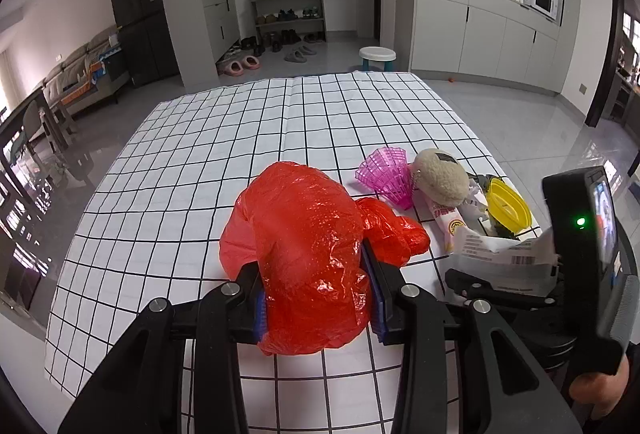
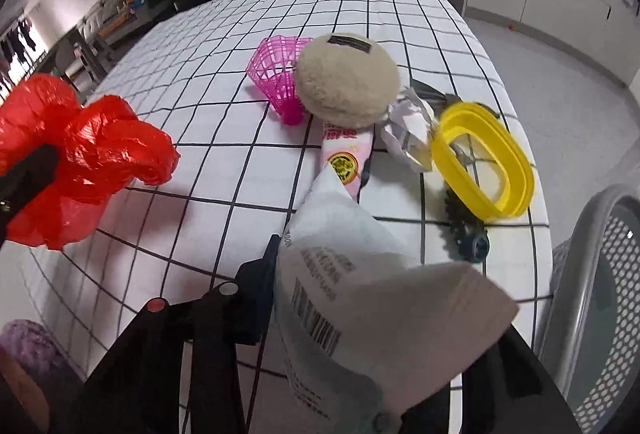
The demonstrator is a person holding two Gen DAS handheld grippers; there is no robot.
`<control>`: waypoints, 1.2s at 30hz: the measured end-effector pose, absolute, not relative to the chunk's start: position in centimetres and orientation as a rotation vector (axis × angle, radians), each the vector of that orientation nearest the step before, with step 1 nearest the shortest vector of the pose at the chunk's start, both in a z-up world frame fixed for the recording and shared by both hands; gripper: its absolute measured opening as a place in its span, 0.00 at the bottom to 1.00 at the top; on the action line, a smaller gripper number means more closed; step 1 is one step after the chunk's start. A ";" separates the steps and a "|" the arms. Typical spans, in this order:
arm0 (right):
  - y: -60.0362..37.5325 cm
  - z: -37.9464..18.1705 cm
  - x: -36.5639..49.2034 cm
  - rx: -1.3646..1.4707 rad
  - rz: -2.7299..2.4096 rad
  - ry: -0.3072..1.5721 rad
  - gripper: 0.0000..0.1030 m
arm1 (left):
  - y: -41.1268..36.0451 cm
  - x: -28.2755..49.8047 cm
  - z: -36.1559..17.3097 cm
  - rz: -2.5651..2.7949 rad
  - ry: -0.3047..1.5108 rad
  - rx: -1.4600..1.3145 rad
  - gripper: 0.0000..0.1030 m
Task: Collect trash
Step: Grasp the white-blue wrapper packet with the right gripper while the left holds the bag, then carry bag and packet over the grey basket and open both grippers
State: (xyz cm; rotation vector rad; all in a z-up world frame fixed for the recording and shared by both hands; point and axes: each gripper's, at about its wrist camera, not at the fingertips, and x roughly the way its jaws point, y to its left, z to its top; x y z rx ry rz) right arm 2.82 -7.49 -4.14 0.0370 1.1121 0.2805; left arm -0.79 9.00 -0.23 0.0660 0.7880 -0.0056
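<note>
i am working over a table covered in a white cloth with a black grid (image 1: 304,121), which is filling the middle of both views. at the lower right edge of the right wrist view, a grey perforated bin (image 2: 596,298) is standing just beside the table edge.

my left gripper (image 1: 316,298) is clenching a crumpled red plastic bag (image 1: 308,246) between its blue pads, low and central in the left view; the bag is bulging forward onto the cloth.

my right gripper (image 2: 340,318) is pinching a white paper wrapper with a barcode (image 2: 360,290), which is covering the lower middle of the right view and hiding the far finger.

the remaining trash is lying in a loose cluster ahead of the right gripper, in the centre and right of its view: a beige fluffy pad (image 2: 346,81), a yellow oval lid (image 2: 484,161), a pink plastic shuttlecock (image 2: 278,77), a pink printed packet (image 2: 344,153), a crumpled white paper (image 2: 408,125) and a small dark gear-like piece (image 2: 468,234).

the relation that matters: the bin is sitting to the right of my right gripper, nearer it than the left, so i judge the wrapper should swing right first.
</note>
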 end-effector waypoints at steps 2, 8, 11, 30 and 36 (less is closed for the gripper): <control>-8.1 -3.8 2.6 0.068 0.290 1.103 0.37 | 8.9 -0.9 -0.2 -0.009 0.787 0.069 0.36; -9.8 -1.8 1.5 0.102 0.284 1.045 0.37 | 8.1 -1.3 -0.2 -0.029 0.776 0.085 0.36; -11.2 -1.0 0.5 0.117 0.252 1.030 0.37 | 7.5 -1.6 -0.1 -0.046 0.773 0.089 0.36; -24.3 2.7 -5.9 0.195 -0.001 0.943 0.37 | -2.2 -4.0 -0.1 -0.300 0.779 0.157 0.36; -28.1 2.8 -6.9 0.189 -0.075 0.958 0.38 | -7.3 -3.8 0.4 -0.402 0.782 0.189 0.36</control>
